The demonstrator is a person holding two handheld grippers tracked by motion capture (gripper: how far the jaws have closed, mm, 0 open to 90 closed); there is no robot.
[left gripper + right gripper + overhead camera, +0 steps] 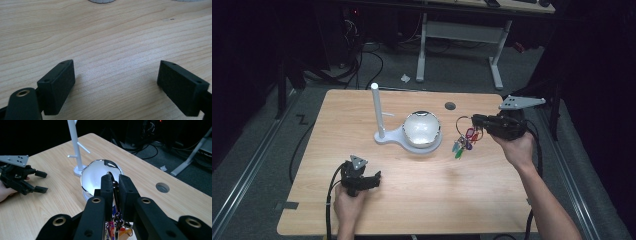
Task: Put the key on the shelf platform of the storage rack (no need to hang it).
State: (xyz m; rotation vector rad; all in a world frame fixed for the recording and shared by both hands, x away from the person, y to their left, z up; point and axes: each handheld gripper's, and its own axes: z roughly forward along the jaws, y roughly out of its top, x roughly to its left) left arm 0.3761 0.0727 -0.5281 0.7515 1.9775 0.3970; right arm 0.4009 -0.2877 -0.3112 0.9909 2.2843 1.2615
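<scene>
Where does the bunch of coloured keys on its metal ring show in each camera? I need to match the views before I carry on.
High view: the bunch of coloured keys on a metal ring hangs right of centre from the shut right gripper.
Left gripper view: bare wooden table between its open jaws; no keys here.
Right gripper view: bottom centre, the ring pinched between the jaws.
Shared landmark: the white stand with shiny round bowl.

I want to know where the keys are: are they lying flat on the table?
No, the right gripper holds the keys dangling above the table.
</scene>
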